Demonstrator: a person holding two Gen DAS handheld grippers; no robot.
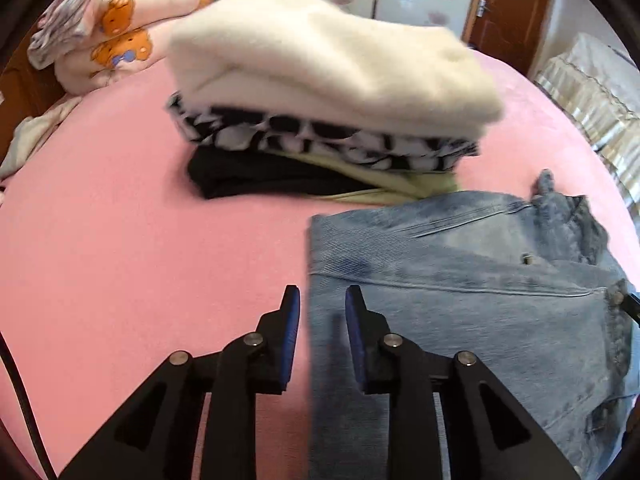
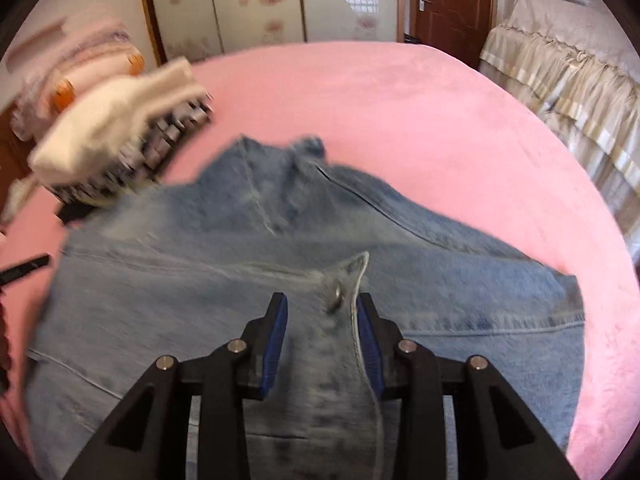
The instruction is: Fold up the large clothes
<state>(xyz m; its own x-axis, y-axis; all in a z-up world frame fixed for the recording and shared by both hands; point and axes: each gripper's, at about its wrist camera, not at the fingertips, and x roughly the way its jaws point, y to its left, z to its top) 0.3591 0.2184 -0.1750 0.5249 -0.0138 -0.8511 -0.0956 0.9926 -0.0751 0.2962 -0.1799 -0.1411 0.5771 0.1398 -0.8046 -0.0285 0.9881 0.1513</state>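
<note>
A bedroom in a home

A bed with a pink plush cover (image 2: 400, 120) fills the middle; folded bedding printed with cartoon bears (image 1: 116, 36) is heaped at ten o'clock, beside a stack of folded clothes (image 1: 320, 112). At twelve o'clock stand wardrobe doors with a pale flower pattern (image 2: 240, 4), at one o'clock a brown wooden door with a lever handle (image 2: 452, 0), and at two o'clock furniture under a ruffled cream cover (image 2: 560, 64).

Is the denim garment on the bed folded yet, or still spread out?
Partly folded. The denim garment shows layers doubled over, a buttoned flap lying on top, but it still sprawls unevenly across the pink bed.
</note>
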